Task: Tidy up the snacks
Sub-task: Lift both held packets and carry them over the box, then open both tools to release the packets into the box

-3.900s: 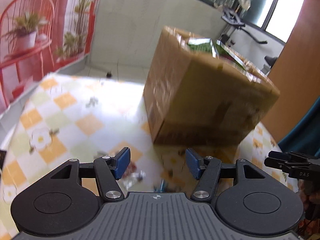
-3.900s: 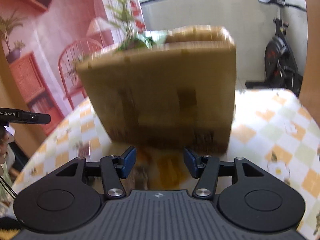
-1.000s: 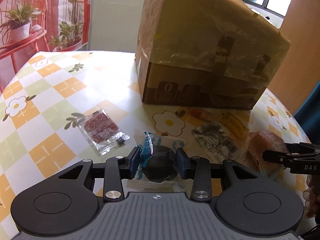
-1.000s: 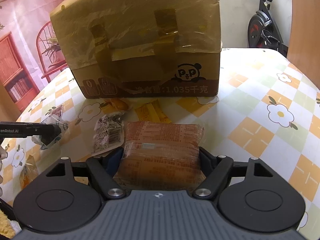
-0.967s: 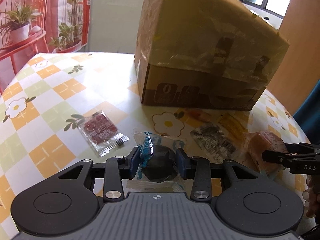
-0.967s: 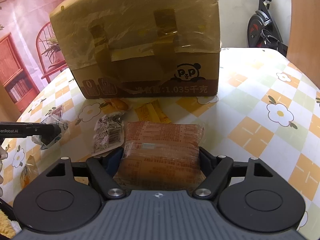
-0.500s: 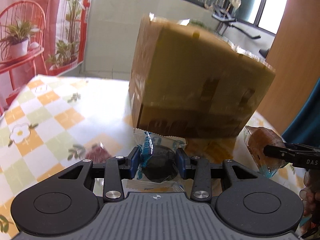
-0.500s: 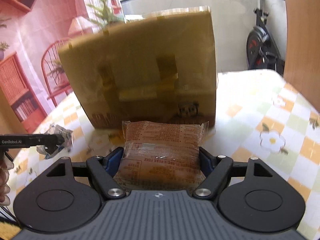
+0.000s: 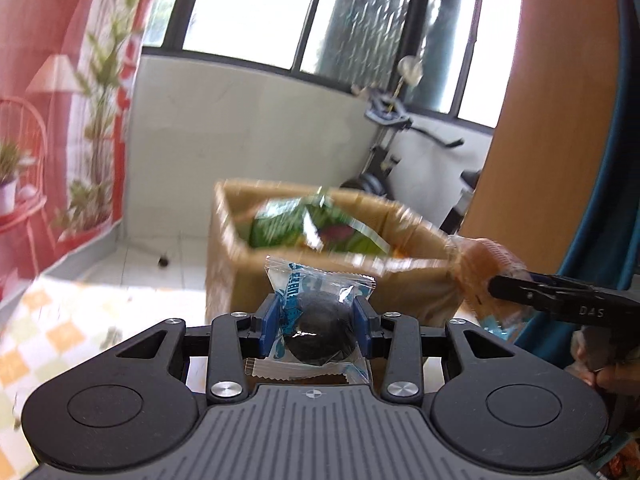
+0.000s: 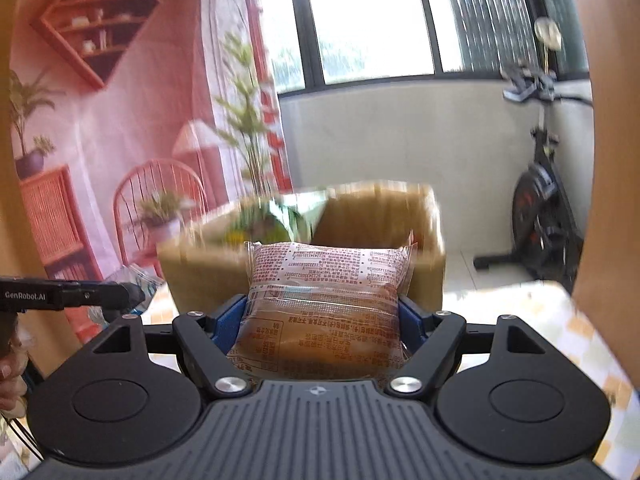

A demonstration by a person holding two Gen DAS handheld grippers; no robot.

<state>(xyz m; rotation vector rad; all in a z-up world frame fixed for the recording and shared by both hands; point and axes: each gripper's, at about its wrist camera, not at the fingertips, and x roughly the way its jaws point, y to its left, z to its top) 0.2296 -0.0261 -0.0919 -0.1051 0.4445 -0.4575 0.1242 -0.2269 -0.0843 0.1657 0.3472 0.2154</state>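
An open cardboard box (image 9: 320, 280) is seen on the checked desk (image 9: 48, 332), with a green packet (image 9: 304, 224) inside. A clear wrapper with a dark round snack (image 9: 320, 328) is clamped by the left gripper (image 9: 316, 330) before the box. A printed brown bread packet (image 10: 324, 312) is clamped by the right gripper (image 10: 324, 328), raised toward the box.

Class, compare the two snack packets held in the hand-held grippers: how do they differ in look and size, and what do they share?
The packet in the left hand-held gripper, a clear wrapper with blue print, holds one dark round piece; the bread-like packet in the right hand-held gripper is orange-brown with red text. The first is narrow, with the jaws close together; the second is wide and pillow-shaped, spreading the jaws. Both are sealed, gripped by their sides, facing the open cardboard box.
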